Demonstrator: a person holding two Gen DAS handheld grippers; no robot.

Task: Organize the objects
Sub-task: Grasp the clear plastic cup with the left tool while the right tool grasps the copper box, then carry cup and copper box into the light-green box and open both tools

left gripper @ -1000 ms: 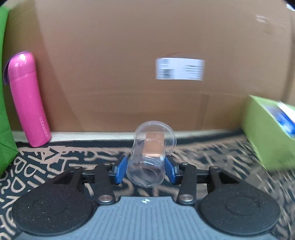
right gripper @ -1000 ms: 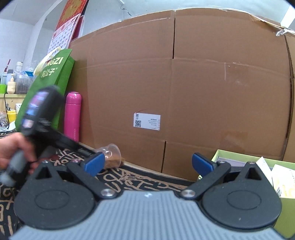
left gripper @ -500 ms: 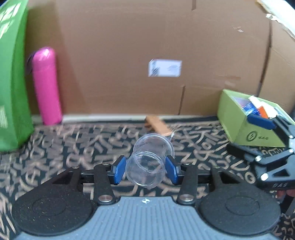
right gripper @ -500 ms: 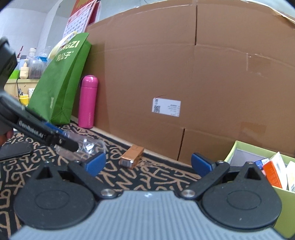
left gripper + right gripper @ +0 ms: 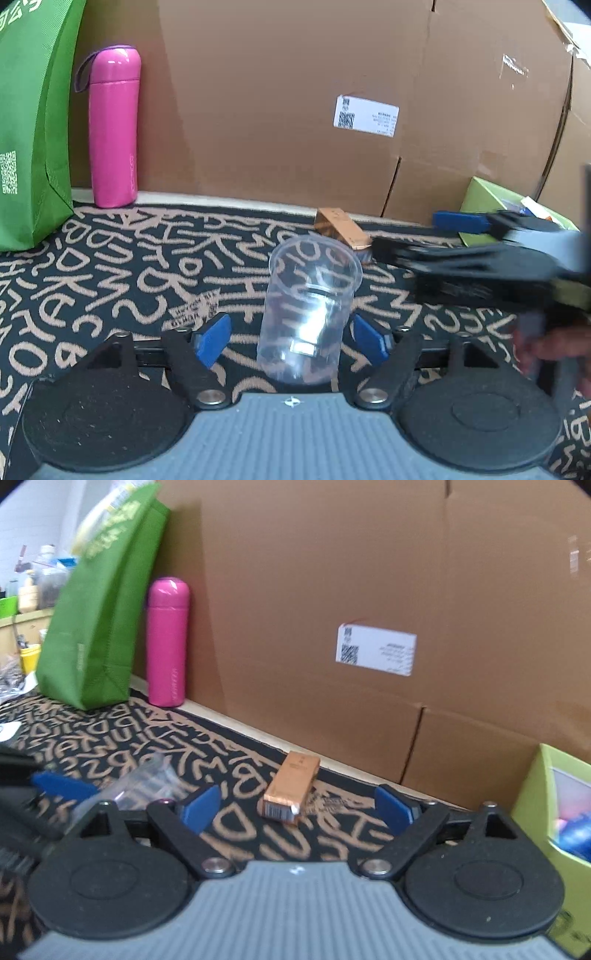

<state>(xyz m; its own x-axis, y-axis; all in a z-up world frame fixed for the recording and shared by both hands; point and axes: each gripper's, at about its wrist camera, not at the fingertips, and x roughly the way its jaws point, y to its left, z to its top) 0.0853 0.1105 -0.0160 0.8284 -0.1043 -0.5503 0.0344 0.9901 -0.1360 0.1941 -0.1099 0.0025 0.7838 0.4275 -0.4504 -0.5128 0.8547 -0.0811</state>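
A clear plastic cup (image 5: 308,310) stands upright on the patterned mat, between the blue pads of my left gripper (image 5: 291,338), which is open with gaps on both sides. A small copper-coloured box (image 5: 341,229) lies on the mat beyond the cup. In the right wrist view the copper box (image 5: 291,792) lies just ahead, between the spread fingers of my open right gripper (image 5: 299,808). The cup (image 5: 144,782) shows blurred at the left there. My right gripper also shows in the left wrist view (image 5: 476,240), reaching in from the right.
A pink flask (image 5: 114,125) and a green bag (image 5: 29,122) stand at the back left against a large cardboard box (image 5: 295,92). A green bin (image 5: 557,808) with packets sits at the right. The black mat with tan letters (image 5: 110,277) covers the table.
My left gripper has set the cup upright on the mat and opened, letting it go. My right gripper has moved left and down toward the copper box.
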